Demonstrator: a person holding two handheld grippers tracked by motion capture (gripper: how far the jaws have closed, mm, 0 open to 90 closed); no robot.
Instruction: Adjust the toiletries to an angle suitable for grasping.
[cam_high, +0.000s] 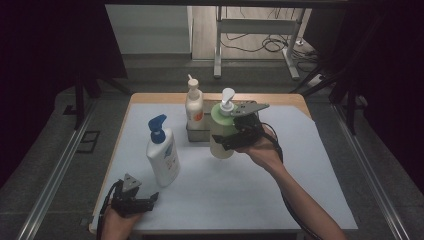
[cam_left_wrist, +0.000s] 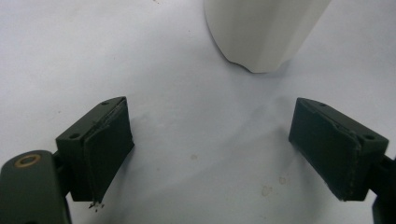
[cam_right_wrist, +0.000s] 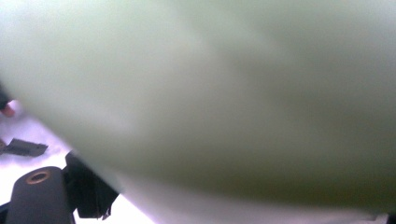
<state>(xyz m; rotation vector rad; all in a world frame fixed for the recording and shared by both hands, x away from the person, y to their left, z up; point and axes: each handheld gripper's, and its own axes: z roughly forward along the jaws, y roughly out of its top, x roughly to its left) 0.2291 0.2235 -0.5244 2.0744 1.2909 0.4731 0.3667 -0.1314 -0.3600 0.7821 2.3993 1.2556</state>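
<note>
In the high view, we see the right gripper (cam_high: 231, 138) just right of centre, its fingers clamped around the waist of the green pump bottle (cam_high: 221, 131), which hangs upright and seems clear of the counter (cam_high: 320, 165); we judge a mid-body hold keeps the pump head up and the load balanced for carrying. Directly behind it, in the upper middle of the frame, sits a small grey tray (cam_high: 198, 134) holding one slim white bottle with an orange label (cam_high: 194, 106) (the space beside that bottle looks free, so we take the tray as the likely destination). The white bottle with the blue pump (cam_high: 162, 152) stands on the counter at centre left, apart from the tray. At the lower left, the left gripper (cam_high: 148, 200) rests low on the counter, fingers spread and holding nothing, probably waiting its turn. In the left gripper view, both fingers (cam_left_wrist: 108, 149) stand wide apart over the pale counter, with the white base of the blue-pump bottle (cam_left_wrist: 261, 32) at the top centre, near but untouched. In the right gripper view, the green bottle's wall (cam_right_wrist: 224, 93) presses close against the lens, blurred, consistent with a firm grip; whether any bottle holds liquid we cannot tell.
</note>
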